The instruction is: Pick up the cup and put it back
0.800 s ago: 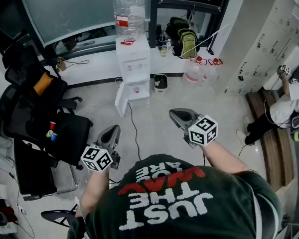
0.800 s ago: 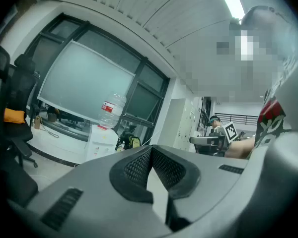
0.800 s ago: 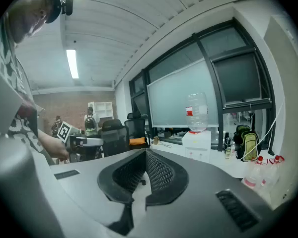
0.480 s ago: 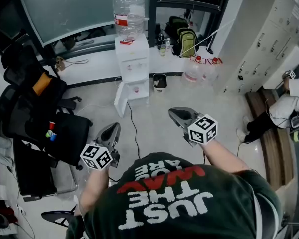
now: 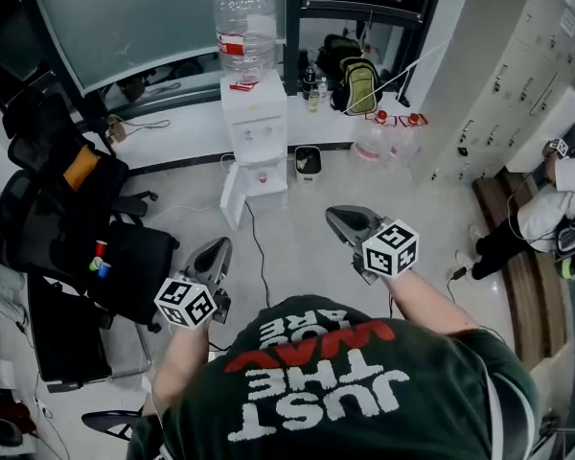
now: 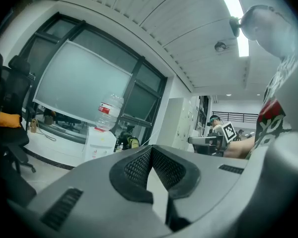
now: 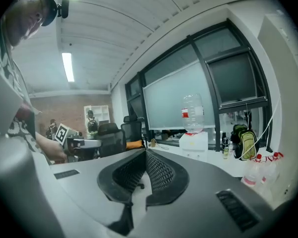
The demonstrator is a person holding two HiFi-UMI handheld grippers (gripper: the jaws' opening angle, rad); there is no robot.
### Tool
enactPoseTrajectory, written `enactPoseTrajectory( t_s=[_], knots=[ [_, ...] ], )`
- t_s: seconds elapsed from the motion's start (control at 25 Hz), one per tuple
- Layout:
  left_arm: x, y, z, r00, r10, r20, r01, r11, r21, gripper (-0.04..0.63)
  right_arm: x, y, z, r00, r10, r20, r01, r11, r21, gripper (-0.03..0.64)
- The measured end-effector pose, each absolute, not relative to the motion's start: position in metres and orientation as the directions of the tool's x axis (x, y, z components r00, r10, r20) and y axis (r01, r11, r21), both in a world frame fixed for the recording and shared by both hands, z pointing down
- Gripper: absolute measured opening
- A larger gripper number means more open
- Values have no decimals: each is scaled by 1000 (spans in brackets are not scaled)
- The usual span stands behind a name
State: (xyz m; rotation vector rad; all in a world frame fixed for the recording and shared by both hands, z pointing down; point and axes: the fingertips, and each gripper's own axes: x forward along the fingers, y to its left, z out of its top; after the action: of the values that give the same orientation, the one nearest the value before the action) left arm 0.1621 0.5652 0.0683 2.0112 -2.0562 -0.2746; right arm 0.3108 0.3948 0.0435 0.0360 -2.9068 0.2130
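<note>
Both grippers are held level in front of the person's chest, above the floor. My left gripper [image 5: 219,248] is shut with nothing between its jaws, and in its own view the tips meet [image 6: 151,148]. My right gripper [image 5: 334,218] is likewise shut and empty [image 7: 146,152]. A small red cup [image 5: 101,247] and a blue-green item beside it sit on a black office chair [image 5: 134,262] to the left, well away from both grippers. No cup shows in either gripper view.
A white water dispenser [image 5: 253,132] with a big bottle [image 5: 246,29] stands ahead by the window ledge, with a small bin [image 5: 309,160] beside it. Backpacks [image 5: 360,82] lie on the ledge. Lockers [image 5: 508,84] and another person [image 5: 546,209] are at the right. Cables cross the floor.
Both grippers stay where they were, still shut. The person at the far right has drawn a raised arm in. The head view has shifted slightly.
</note>
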Motion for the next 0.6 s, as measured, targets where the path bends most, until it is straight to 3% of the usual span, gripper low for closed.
enactPoseTrajectory(
  t_s=[0.6],
  knots=[
    [238, 495, 63, -29, -998, 51, -958, 43, 282, 8, 385, 330, 34, -981, 42, 187, 16, 990, -142, 34]
  ],
)
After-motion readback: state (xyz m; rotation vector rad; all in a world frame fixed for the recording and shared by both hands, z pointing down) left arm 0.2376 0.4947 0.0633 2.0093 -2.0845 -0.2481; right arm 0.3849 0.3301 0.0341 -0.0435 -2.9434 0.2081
